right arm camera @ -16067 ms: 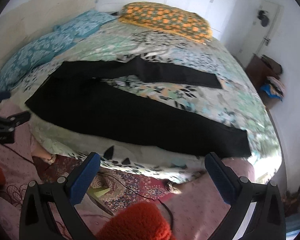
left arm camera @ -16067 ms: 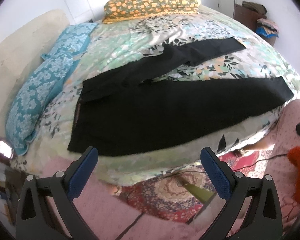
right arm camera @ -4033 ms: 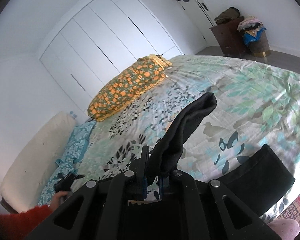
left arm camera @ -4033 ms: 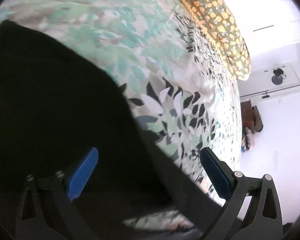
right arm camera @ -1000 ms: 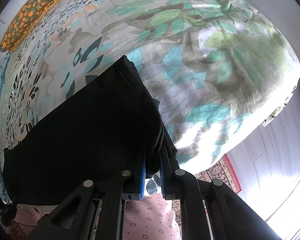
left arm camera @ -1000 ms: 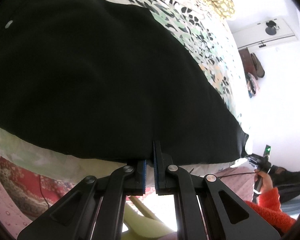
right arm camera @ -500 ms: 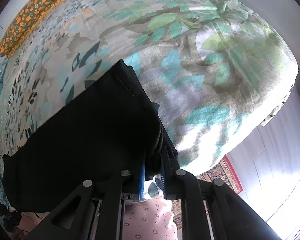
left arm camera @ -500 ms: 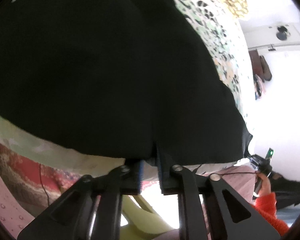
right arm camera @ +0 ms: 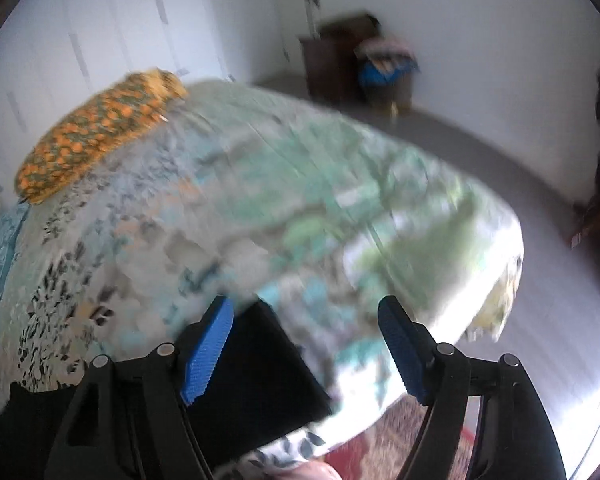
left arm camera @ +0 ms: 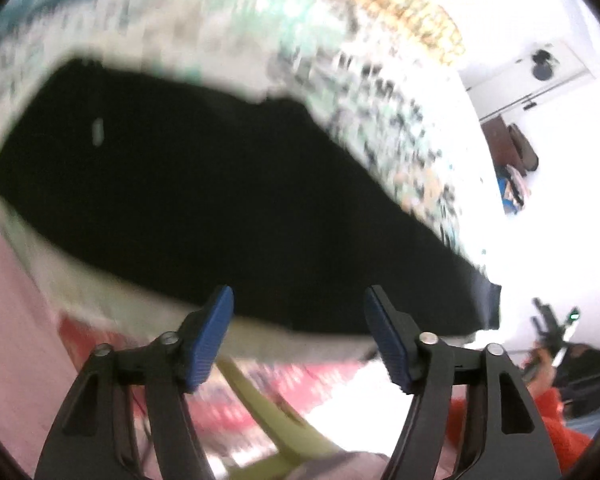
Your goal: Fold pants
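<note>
The black pants lie flat along the near edge of the bed, one leg folded over the other, waist at the left. My left gripper is open and empty, just off the pants' near edge. In the right wrist view the hem end of the pants lies on the bed corner. My right gripper is open and empty, pulled back above that hem. Both views are motion-blurred.
The floral bedspread covers the bed, with an orange patterned pillow at its far side. A dark cabinet and a laundry basket stand by the far wall. A red patterned rug lies below the bed edge.
Both grippers were shut on the pants' edge half a second ago. Both have opened, let go of the cloth and pulled back from the bed. The pants now rest folded lengthwise.
</note>
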A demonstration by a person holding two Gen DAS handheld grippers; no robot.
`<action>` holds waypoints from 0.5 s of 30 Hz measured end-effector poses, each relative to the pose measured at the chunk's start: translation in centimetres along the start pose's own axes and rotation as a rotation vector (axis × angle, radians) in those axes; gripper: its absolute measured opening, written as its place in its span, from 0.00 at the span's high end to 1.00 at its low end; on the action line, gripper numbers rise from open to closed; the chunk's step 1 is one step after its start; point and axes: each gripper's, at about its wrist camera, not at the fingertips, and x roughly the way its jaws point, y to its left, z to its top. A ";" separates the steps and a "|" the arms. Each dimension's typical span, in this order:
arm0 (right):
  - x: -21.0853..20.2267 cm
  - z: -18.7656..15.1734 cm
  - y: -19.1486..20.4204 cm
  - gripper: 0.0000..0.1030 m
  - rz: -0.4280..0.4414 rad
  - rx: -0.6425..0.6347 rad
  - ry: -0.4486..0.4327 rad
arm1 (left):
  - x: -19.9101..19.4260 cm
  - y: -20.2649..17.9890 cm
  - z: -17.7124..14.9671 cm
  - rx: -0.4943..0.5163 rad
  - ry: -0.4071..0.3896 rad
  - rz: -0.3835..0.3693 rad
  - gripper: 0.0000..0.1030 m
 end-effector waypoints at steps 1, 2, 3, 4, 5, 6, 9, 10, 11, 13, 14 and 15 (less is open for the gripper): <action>-0.5 -0.1 1.3 0.18 0.016 -0.025 -0.013 | -0.1 -0.1 0.9 0.020 -0.030 0.021 0.20; -0.9 -0.4 3.2 0.14 0.046 -0.059 -0.020 | 0.0 0.0 1.9 0.028 -0.054 0.042 0.20; -1.1 -0.6 4.3 0.14 0.068 -0.077 -0.019 | 0.4 0.1 2.7 0.031 -0.066 0.048 0.20; -1.2 -1.2 6.4 0.14 0.117 -0.109 -0.007 | 1.0 0.2 3.5 0.038 -0.070 0.049 0.20; -1.2 -1.8 7.6 0.14 0.146 -0.126 0.004 | 1.7 0.2 4.1 0.047 -0.069 0.057 0.20; -1.0 -2.5 9.1 0.14 0.177 -0.141 0.020 | 2.6 0.2 4.8 0.063 -0.068 0.074 0.20; 0.5 -5.6 13.2 0.14 0.273 -0.127 0.087 | 5.8 0.4 6.3 0.089 -0.042 0.138 0.20; 1.2 -6.6 14.3 0.14 0.294 -0.115 0.109 | 6.7 0.8 6.8 0.085 -0.044 0.142 0.20; 1.6 -7.7 14.9 0.14 0.303 -0.106 0.121 | 7.5 1.1 7.3 0.074 -0.050 0.145 0.20; 3.3 -9.7 16.8 0.14 0.340 -0.078 0.171 | 9.3 2.3 8.0 0.033 -0.064 0.175 0.21; 3.5 -10.4 17.4 0.14 0.344 -0.083 0.184 | 9.9 2.8 8.2 0.015 -0.072 0.196 0.21; 4.0 -11.0 18.2 0.14 0.343 -0.105 0.201 | 10.5 3.5 8.3 0.002 -0.089 0.212 0.21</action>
